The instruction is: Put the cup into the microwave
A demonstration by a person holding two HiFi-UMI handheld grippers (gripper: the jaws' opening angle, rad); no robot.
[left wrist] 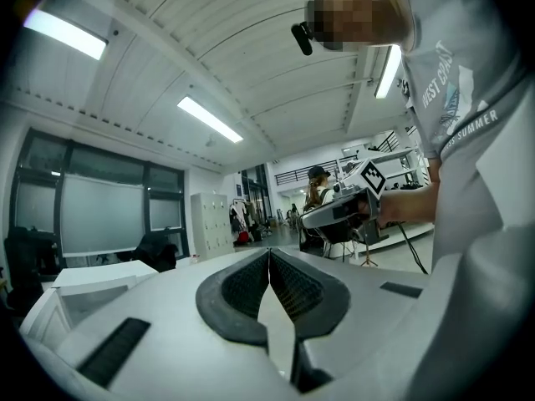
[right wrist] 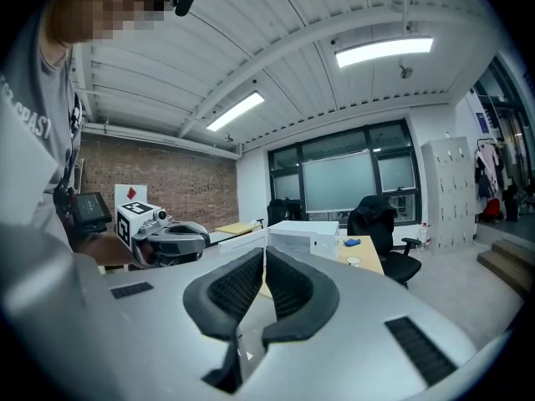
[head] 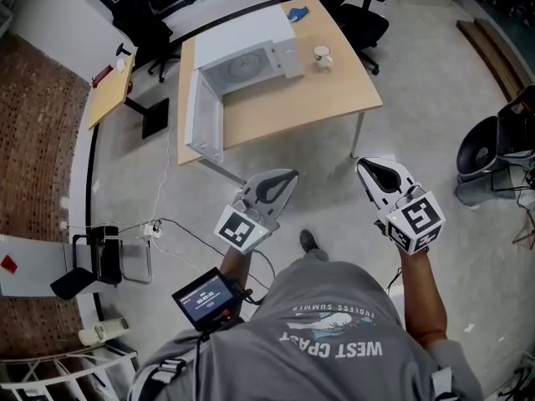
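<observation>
Black ribbed pads point(left wrist: 242, 289) on the left gripper point(left wrist: 269, 254) are pressed together with nothing between them. The right gripper point(right wrist: 263, 254) is clenched the same way and is empty too. Both are held out in front of the person, well apart from the wooden table point(head: 334, 98). The cup point(head: 322, 55) stands on that table, just beside the right side of the white microwave point(head: 251, 48), whose door point(head: 204, 115) is swung wide open at its left. The cup looks small and white, so I think it is light, hard and smooth. It may slip or tip over if it is bumped, and it may crack if it drops. A good place to hold it is likely across its round wall, about halfway up, with one pad on each side, and the jaws must open first. From this far away the cup is only a tiny spot, so I cannot tell if it has a handle, what it is made of, or if anything is in it. The inside of the microwave shows only in part, so I cannot tell how much room is in there. The person's body hides the floor right below, and a small blue thing point(head: 298, 12) at the back of the table is too small to name.
</observation>
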